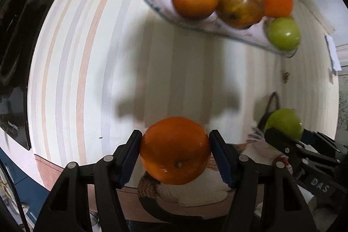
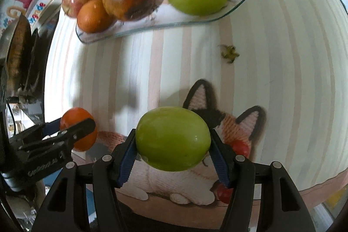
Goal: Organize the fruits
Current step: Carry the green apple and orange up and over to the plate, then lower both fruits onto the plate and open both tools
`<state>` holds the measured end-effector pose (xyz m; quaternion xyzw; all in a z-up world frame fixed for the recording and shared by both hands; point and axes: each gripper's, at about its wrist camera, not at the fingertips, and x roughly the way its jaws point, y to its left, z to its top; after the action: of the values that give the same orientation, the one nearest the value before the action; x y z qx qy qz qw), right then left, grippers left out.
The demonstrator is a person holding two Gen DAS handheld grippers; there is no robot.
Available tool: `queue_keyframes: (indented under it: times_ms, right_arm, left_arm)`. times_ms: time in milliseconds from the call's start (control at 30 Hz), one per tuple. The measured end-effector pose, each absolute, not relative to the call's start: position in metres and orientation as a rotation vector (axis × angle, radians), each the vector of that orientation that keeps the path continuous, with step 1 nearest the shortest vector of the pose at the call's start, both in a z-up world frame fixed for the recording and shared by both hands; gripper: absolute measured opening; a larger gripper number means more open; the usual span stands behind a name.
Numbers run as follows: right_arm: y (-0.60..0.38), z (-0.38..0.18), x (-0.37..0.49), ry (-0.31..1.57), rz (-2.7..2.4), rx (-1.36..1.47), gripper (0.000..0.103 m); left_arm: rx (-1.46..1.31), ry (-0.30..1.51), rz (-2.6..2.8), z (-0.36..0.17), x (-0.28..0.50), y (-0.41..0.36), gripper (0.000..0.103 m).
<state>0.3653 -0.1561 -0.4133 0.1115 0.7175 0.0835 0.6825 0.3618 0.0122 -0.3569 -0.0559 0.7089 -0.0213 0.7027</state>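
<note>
The left gripper [image 1: 175, 150] clamps one orange [image 1: 174, 149]; the right gripper [image 2: 173, 140] clamps one green apple [image 2: 173, 138]. Beyond both, the glass plate [image 2: 239, 1] holds three oranges, two red apples, one green apple.

My left wrist view looks forward along the left gripper [image 1: 175, 150], down onto the striped table [image 1: 104, 47], with the held orange [image 1: 174, 150] filling the near foreground. My right wrist view faces the same way from beside it, close behind the right gripper [image 2: 173, 138] and its green apple [image 2: 173, 138]. Both views share the glass dish [image 1: 195, 28] of fruit at the far side, seen well ahead. Each camera also catches the other gripper at its edge: the right one at lower right, the left one at lower left.
</note>
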Motion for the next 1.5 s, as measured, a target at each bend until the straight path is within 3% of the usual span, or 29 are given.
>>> queue_keyframes:
  times_ms: [267,500,867,1367,1467,1500]
  right_arm:
    - [-0.193,-0.381,0.381,1.544,0.175,0.351,0.065]
    - [-0.235,-0.352,0.428,1.457,0.138,0.406,0.065]
    - [-0.264,-0.375,0.522,1.478,0.096,0.251,0.065]
    - [-0.247,-0.401,0.535,1.472,0.138,0.233,0.066]
    - [-0.250,-0.397,0.534,1.473,0.147,0.247,0.075]
    - [-0.250,-0.396,0.535,1.472,0.154,0.255,0.085]
  left_arm:
    - [-0.224,1.491,-0.147,-0.296,0.393,-0.004,0.061]
    - [-0.114,1.386,-0.198,-0.247,0.473,-0.035,0.062]
    - [-0.001,1.500,-0.170,-0.299,0.561,-0.056,0.062]
    - [0.016,1.543,-0.134,-0.326,0.568,-0.062,0.063]
    - [0.014,1.555,-0.122,-0.326,0.569,-0.062,0.063]
    - [0.009,1.559,-0.112,-0.325,0.569,-0.061,0.063]
